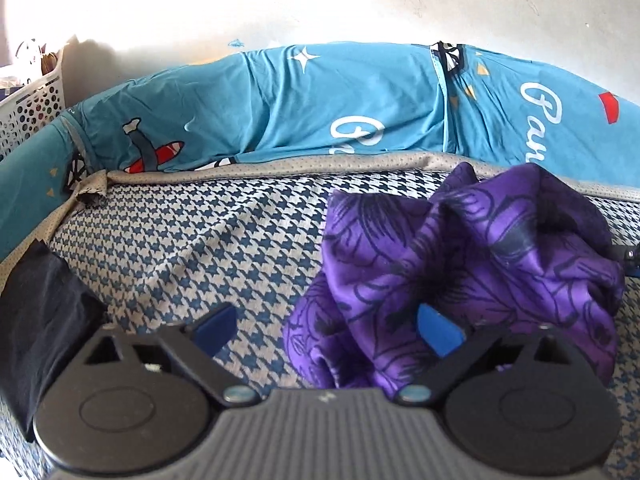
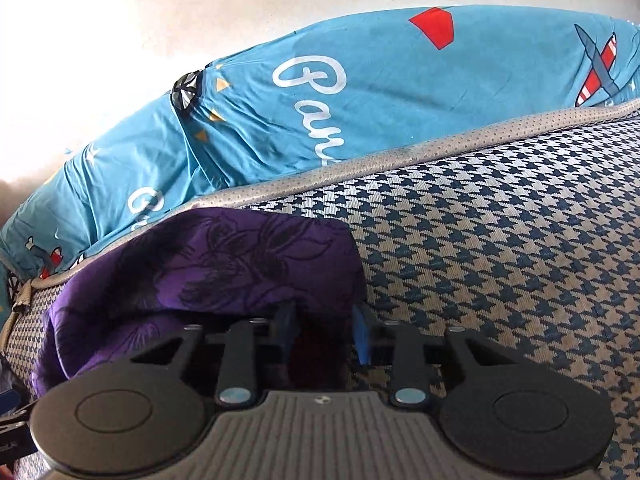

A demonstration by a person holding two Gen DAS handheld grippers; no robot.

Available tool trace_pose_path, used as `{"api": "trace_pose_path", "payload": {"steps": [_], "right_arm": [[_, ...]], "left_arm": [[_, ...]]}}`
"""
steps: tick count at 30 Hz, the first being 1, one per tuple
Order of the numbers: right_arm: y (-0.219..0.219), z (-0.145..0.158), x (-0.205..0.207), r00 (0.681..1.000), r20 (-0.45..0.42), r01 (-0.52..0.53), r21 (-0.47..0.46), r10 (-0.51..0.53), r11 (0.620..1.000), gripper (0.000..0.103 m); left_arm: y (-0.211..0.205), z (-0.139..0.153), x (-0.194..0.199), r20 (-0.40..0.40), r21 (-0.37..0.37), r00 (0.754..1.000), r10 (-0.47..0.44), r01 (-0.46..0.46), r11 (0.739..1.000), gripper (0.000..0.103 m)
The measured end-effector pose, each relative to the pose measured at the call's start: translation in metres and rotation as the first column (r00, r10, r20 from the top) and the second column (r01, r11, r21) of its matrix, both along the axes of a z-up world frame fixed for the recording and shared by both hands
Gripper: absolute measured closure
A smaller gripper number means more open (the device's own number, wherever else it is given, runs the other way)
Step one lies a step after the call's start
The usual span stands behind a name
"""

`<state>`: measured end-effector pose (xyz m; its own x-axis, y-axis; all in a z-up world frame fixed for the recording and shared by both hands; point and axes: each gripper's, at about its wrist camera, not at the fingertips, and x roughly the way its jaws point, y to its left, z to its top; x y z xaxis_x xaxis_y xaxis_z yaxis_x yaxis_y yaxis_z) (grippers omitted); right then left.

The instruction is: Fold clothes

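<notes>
1. Left wrist view: the purple garment [image 1: 460, 264] with the dark flower print sits bunched in a heap on the houndstooth bed cover [image 1: 180, 240], right of centre, in front of the blue bedding roll [image 1: 300, 104]. The left gripper [image 1: 326, 322] is spread wide with nothing between its fingers; its right finger is tucked against the near edge of the heap, not pinching it. A dark cloth [image 1: 40, 320] lies flat at the far left, and a white basket [image 1: 32, 104] stands beyond the corner.

2. Right wrist view: the same purple garment [image 2: 208, 272] fills the left half, draped over and in front of the right gripper [image 2: 324, 340]. Its fingers stand fairly close, and dark purple cloth sits in the gap, so I'd say it's nipping a fold, though the contact is in shadow. The bed cover [image 2: 500, 260] to the right is bare.

3. Handling, just my read: thin, light and floppy, maybe a bit slinky, so it won't hold a shape and could slide out of a shallow pinch. I'd grab hems or corners, one per gripper and well apart, rather than the middle of the wad. No hem or corner is clearly showing, though.
</notes>
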<state>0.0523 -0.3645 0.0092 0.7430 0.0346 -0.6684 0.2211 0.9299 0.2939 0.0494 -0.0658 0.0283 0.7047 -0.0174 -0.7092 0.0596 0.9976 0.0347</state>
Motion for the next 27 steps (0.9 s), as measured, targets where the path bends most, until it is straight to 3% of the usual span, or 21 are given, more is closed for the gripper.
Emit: {"api": "trace_pose_path", "payload": {"steps": [2, 4, 5, 6, 7, 11, 13, 15, 17, 23, 27], "right_arm": [[-0.003, -0.001, 0.003, 1.0, 0.002, 0.009, 0.02, -0.009, 1.0, 0.069], [-0.006, -0.004, 0.006, 1.0, -0.008, 0.024, 0.047, -0.023, 0.999, 0.048], [-0.007, -0.007, 0.007, 0.999, -0.016, 0.032, 0.06, -0.031, 0.998, 0.033], [-0.009, -0.009, 0.008, 0.999, -0.022, 0.037, 0.075, -0.035, 0.996, 0.027], [-0.009, -0.012, 0.009, 0.999, -0.022, 0.035, 0.095, -0.033, 0.995, 0.027], [-0.009, -0.021, 0.017, 1.0, -0.017, 0.023, 0.167, -0.02, 0.986, 0.026], [-0.007, -0.024, 0.019, 1.0, -0.004, 0.022, 0.189, -0.022, 0.982, 0.031], [-0.004, -0.023, 0.02, 0.999, 0.033, 0.001, 0.202, -0.008, 0.979, 0.07], [0.001, -0.018, 0.02, 0.997, 0.078, -0.031, 0.209, 0.015, 0.978, 0.085], [0.022, 0.01, 0.004, 0.971, 0.219, -0.146, 0.219, 0.098, 0.965, 0.086], [0.048, 0.03, -0.014, 0.928, 0.3, -0.279, 0.159, 0.223, 0.947, 0.086]], "left_arm": [[0.004, 0.001, 0.001, 0.009, -0.017, 1.0, 0.005, -0.005, 1.0, 0.018], [0.009, 0.001, 0.001, 0.005, -0.047, 1.0, 0.011, -0.01, 0.999, 0.019], [0.012, 0.001, 0.002, 0.003, -0.06, 1.0, 0.015, -0.015, 0.998, 0.016], [0.016, 0.001, 0.002, 0.002, -0.07, 1.0, 0.028, -0.027, 0.997, 0.009], [0.019, 0.002, 0.003, 0.001, -0.08, 0.999, 0.045, -0.045, 0.996, 0.003], [0.035, 0.007, 0.002, 0.013, -0.112, 0.996, 0.087, -0.085, 0.99, 0.0], [0.04, 0.008, 0.003, 0.017, -0.102, 0.995, 0.102, -0.1, 0.99, 0.0], [0.044, 0.008, 0.003, 0.018, -0.098, 0.993, 0.116, -0.114, 0.989, 0.0], [0.048, 0.008, 0.004, 0.019, -0.087, 0.992, 0.126, -0.124, 0.988, 0.0], [0.061, 0.01, 0.006, 0.024, -0.079, 0.985, 0.169, -0.167, 0.983, 0.0], [0.071, 0.014, 0.004, 0.034, -0.091, 0.98, 0.197, -0.193, 0.977, 0.0]]}}
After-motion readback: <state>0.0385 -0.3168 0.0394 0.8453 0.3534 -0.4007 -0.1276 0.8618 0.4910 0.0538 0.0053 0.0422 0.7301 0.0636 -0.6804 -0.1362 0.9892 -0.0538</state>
